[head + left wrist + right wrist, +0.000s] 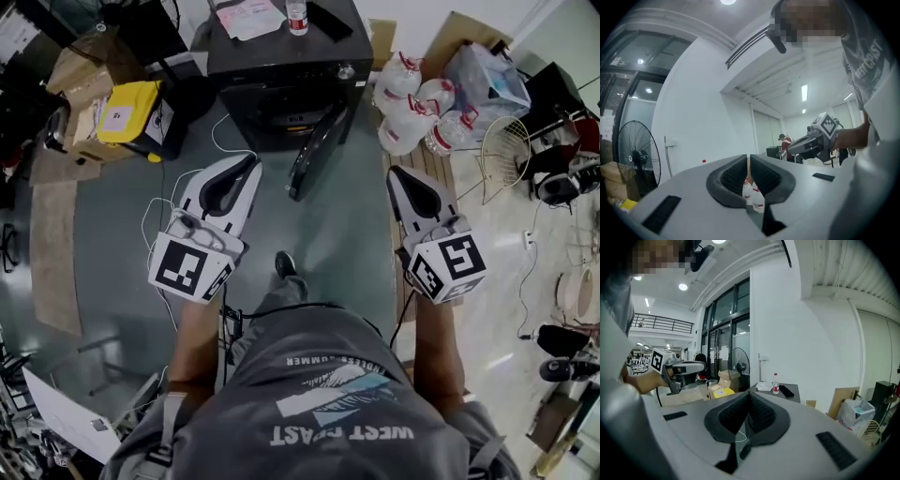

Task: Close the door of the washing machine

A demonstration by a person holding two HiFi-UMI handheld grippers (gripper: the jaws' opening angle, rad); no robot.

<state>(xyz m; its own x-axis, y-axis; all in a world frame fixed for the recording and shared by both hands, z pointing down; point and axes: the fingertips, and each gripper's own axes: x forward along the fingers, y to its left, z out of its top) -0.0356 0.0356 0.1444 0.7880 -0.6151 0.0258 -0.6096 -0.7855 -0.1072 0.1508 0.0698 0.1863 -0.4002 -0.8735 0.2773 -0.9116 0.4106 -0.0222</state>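
Observation:
The black washing machine (281,70) stands at the far end of the grey floor, its round door (314,155) swung open towards me on its right side. My left gripper (248,167) is shut and empty, its tip a little left of the door's lower edge. My right gripper (397,174) is also shut and empty, off to the right of the door. Neither touches the door. In the right gripper view the machine's top (785,392) carries a small bottle (776,383), and the shut jaws of the right gripper (749,397) point that way. The left gripper (748,161) shows its pads together.
Large water bottles (412,108) and a plastic bag lie right of the machine, with a white fan guard (506,155) beyond. A yellow box (131,112) and cardboard boxes (80,75) sit on the left. White cables (164,202) trail across the floor. My shoe (285,264) is below the door.

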